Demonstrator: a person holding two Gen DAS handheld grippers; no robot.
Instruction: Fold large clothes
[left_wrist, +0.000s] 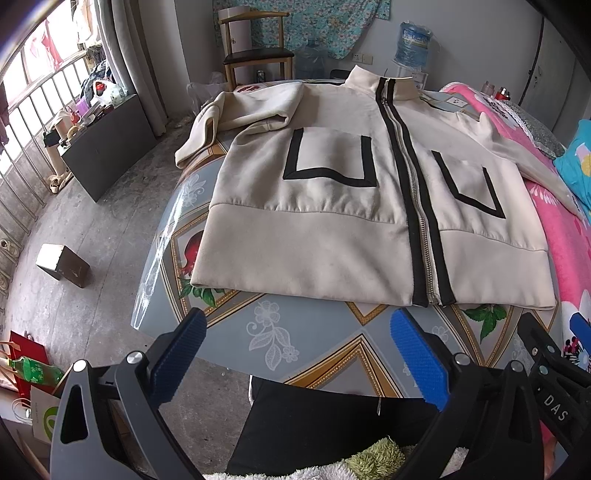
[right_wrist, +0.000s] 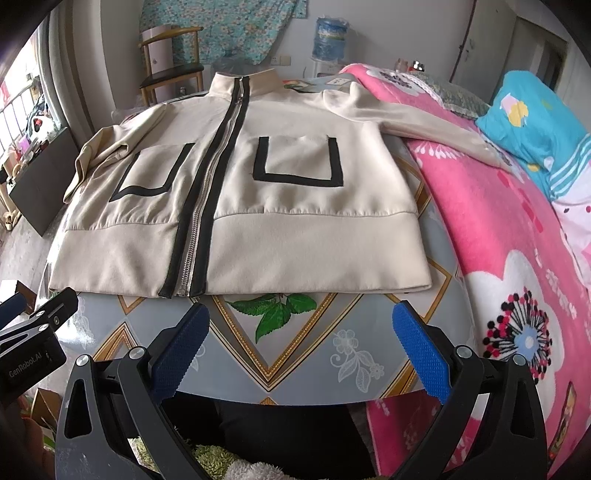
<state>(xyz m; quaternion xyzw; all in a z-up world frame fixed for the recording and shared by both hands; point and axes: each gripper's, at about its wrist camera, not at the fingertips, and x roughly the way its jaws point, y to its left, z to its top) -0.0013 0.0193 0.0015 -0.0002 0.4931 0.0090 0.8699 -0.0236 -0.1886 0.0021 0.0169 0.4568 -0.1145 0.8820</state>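
Observation:
A cream zip-up jacket (left_wrist: 332, 206) (right_wrist: 266, 221) with black zipper trim and two black-edged pockets lies flat, front up, on a table with a floral cover (left_wrist: 295, 332) (right_wrist: 280, 343). Its left sleeve (left_wrist: 236, 114) is folded in over the chest; the other sleeve (right_wrist: 436, 122) trails onto a pink blanket. My left gripper (left_wrist: 299, 354) hovers open just short of the hem, near the table's front edge. My right gripper (right_wrist: 301, 350) is open too, beside it, holding nothing. Each gripper shows at the edge of the other's view.
A bed with a pink floral blanket (right_wrist: 517, 258) and a blue pillow (right_wrist: 532, 122) borders the table on the right. A wooden chair (left_wrist: 255, 48) and water bottles stand behind. A dark cabinet (left_wrist: 107, 144) and a small box (left_wrist: 62, 264) sit on the floor to the left.

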